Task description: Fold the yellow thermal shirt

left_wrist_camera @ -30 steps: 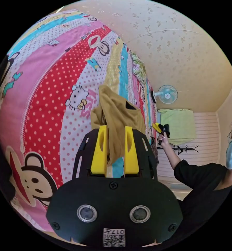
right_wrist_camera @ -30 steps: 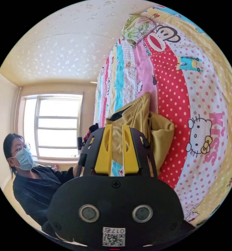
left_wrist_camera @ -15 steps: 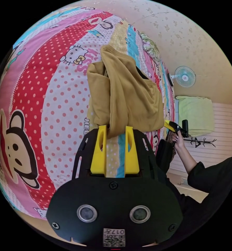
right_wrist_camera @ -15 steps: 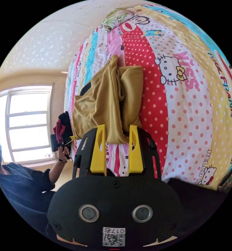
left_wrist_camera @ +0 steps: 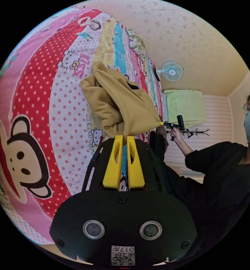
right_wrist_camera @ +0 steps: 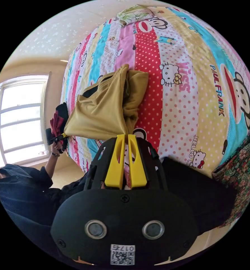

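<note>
The mustard-yellow thermal shirt (left_wrist_camera: 122,104) lies bunched on the cartoon-print bedspread (left_wrist_camera: 32,84), with one edge pulled taut off the bed. In the left gripper view my left gripper (left_wrist_camera: 124,137) is shut on one corner of that edge. The right gripper (left_wrist_camera: 165,123), held in a hand, pinches the other corner. In the right gripper view the shirt (right_wrist_camera: 102,112) fans out from my right gripper (right_wrist_camera: 124,136), whose jaws are pressed together on the cloth. The left gripper (right_wrist_camera: 63,135) holds the far corner there.
The bedspread (right_wrist_camera: 186,70) covers a wide bed with a floral pillow (right_wrist_camera: 133,15) at its head. A wall fan (left_wrist_camera: 172,70), a green cloth (left_wrist_camera: 184,107) and a coat rack (left_wrist_camera: 198,131) stand beyond. Dark clothes (right_wrist_camera: 60,118) lie near a window (right_wrist_camera: 18,118). A person in black holds both grippers.
Both pairs of jaws stood apart half a second ago and have now shut on the shirt's corners. The edge between them has been drawn taut.
</note>
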Demonstrator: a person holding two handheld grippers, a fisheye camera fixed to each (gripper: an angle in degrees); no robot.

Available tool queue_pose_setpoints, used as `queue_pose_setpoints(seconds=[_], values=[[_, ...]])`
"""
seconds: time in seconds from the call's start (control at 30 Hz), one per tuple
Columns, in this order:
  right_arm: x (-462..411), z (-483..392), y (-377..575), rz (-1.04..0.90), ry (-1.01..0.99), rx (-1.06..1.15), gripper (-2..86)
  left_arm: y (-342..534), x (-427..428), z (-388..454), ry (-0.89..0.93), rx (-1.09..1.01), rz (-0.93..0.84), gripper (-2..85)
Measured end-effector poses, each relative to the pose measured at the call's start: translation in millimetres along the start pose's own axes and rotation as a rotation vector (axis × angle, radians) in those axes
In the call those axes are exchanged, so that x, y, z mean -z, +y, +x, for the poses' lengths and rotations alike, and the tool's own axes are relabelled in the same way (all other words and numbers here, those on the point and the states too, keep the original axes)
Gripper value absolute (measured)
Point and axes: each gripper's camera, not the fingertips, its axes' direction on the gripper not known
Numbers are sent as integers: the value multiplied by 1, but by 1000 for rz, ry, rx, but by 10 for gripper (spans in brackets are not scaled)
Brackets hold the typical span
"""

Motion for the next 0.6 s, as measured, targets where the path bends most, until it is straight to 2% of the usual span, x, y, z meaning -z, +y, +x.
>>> queue_pose_setpoints(seconds=[0.07, 0.13, 0.17, 0.23, 0.33, 0.47, 0.6], values=[[-29, 21, -1, -70, -13, -64, 33, 11, -23, -29, 32, 133, -36, 47], [-47, 31, -3, -109, 57, -143, 38, 19, -23, -36, 55, 171, 20, 80], [-45, 27, -4, -73, 101, -162, 44, 24, -16, -37, 76, 197, 94, 114], [-36, 7, -9, 28, 123, -137, 67, 31, -7, -36, 83, 232, 188, 128], [-37, -36, -39, 114, 149, -42, 102, 24, -5, -26, 68, 216, 226, 127], [-60, -85, -115, 110, 116, 160, 114, -5, -25, -9, -41, 184, 126, 126], [-98, -128, -198, 56, 157, 293, 125, -22, -36, 5, -34, 137, 115, 115]])
